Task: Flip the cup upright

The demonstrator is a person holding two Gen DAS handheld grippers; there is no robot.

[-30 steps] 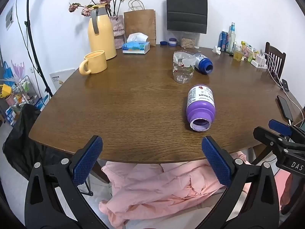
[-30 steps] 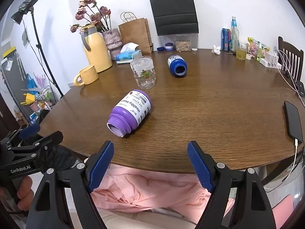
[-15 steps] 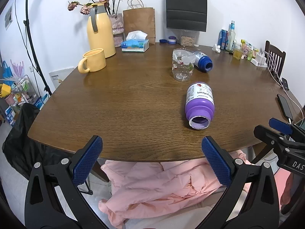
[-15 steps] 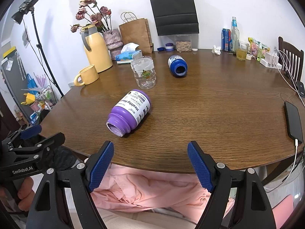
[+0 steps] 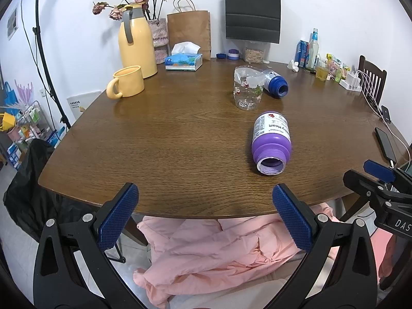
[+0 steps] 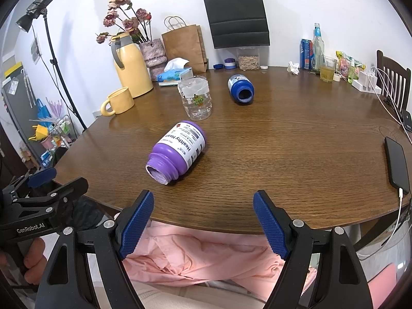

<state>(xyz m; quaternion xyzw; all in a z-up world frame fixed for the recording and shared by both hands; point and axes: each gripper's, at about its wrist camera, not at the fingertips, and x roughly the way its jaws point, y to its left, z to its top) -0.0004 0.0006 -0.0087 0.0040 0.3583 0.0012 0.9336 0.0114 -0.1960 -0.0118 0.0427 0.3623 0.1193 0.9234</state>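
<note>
A purple jar-like cup (image 5: 271, 139) with a white label lies on its side on the brown table (image 5: 167, 141), its open mouth turned towards me; it also shows in the right wrist view (image 6: 179, 150). Farther back a blue cup (image 6: 240, 91) lies on its side too. Beside it stands a clear plastic cup (image 6: 197, 100) with paper inside. My left gripper (image 5: 204, 193) is open at the table's near edge, left of the purple cup. My right gripper (image 6: 203, 200) is open, just in front and right of it. Neither holds anything.
A yellow mug (image 5: 127, 81), a yellow thermos (image 5: 136, 49), a tissue box (image 5: 184, 60), paper bags and flowers fill the back left. Bottles, a glass and chargers sit at the back right. A phone (image 6: 396, 163) lies on the right edge. Pink cloth (image 5: 219, 247) lies below the table.
Both grippers have stayed open near the table's front edge. Only a slight drift of the views shows; no object has moved.
</note>
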